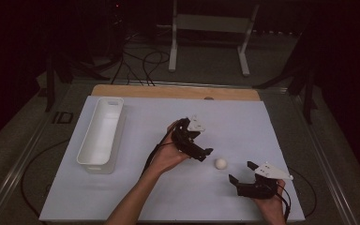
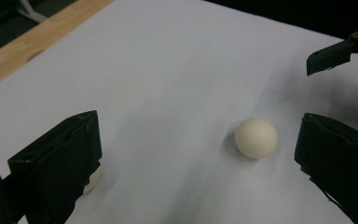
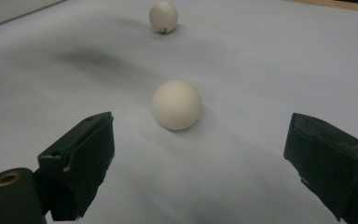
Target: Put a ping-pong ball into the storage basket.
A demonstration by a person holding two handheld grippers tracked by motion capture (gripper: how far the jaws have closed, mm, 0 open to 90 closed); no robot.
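Observation:
A white ball (image 1: 221,163) lies on the white mat (image 1: 243,122) between my two grippers. My left gripper (image 1: 194,143) hovers just left of it, open; in the left gripper view (image 2: 198,140) the ball (image 2: 256,138) sits ahead, nearer the right jaw. A second white ball (image 2: 92,179) peeks from behind the left jaw. My right gripper (image 1: 241,171) is open to the ball's lower right. Ahead of its wide-spread jaws (image 3: 200,130) is the near ball (image 3: 176,104), with the second ball (image 3: 163,16) farther off.
A long white bin (image 1: 101,133) stands on the mat's left side. The wooden table edge (image 1: 173,91) runs along the back. A fingertip (image 2: 331,56) of the right gripper shows at the top right of the left gripper view.

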